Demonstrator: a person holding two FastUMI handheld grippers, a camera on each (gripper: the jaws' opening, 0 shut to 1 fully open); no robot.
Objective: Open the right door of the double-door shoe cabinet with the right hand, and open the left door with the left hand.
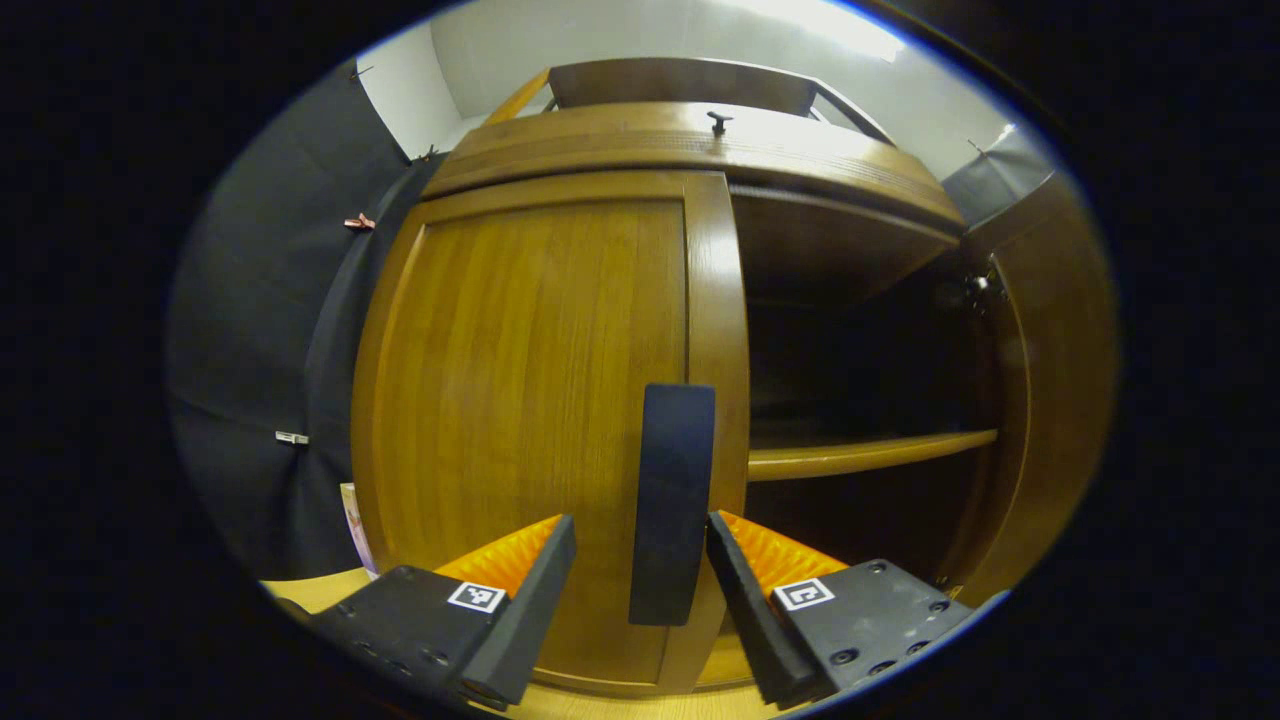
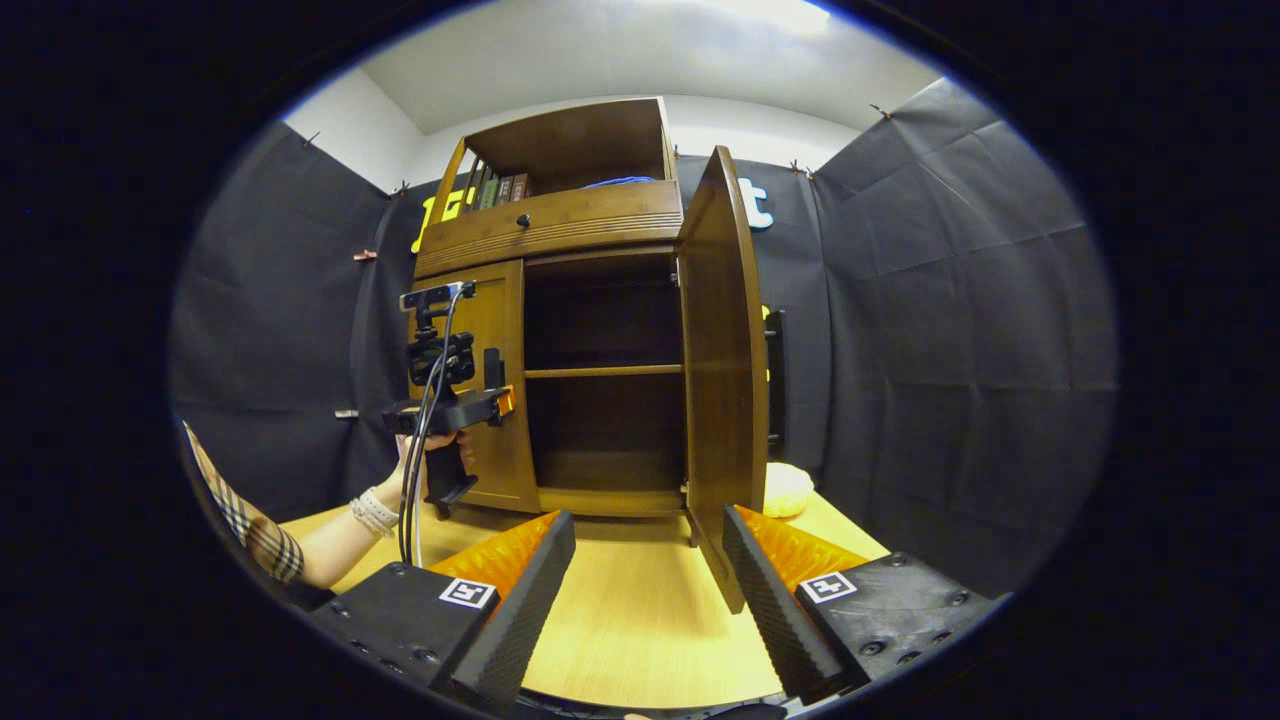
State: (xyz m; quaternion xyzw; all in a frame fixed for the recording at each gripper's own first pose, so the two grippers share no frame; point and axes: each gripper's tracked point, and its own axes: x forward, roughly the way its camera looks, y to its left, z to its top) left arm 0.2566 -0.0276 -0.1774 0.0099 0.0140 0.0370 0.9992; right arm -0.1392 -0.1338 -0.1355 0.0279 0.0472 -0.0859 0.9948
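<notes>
Your left hand-held gripper point(image 1: 640, 570) sits right in front of the shoe cabinet point(image 2: 560, 225), its fingers spread wide on either side of the dark vertical handle point(image 1: 672, 500) of the left door point(image 1: 530, 400). The handle stands between the fingers, and neither finger appears to touch it, though the fisheye bend makes that hard to judge. The left door lies flush with the cabinet front. In the right gripper view you can see this same gripper point(image 2: 497, 398) from farther off, held level at the handle's height, with your hand point(image 2: 425, 470) round its grip, a cable hanging from it, and a checked sleeve point(image 2: 250, 530) low at the left.

To the right of the left door the cabinet stands open: a dark interior with one shelf point(image 2: 600, 371) across the middle. Above it runs a drawer with a small knob point(image 2: 523, 220), and an open top compartment holds a row of books point(image 2: 490, 190).

The right door point(image 2: 725, 370) is swung fully out toward you, edge-on, its lower corner over the light wooden desk point(image 2: 640, 610). A pale yellow rounded object point(image 2: 788, 490) lies on the desk just behind it.

Your right hand-held gripper point(image 2: 648, 590) hangs well back from the cabinet, fingers apart and gripping nothing, above the desk.
</notes>
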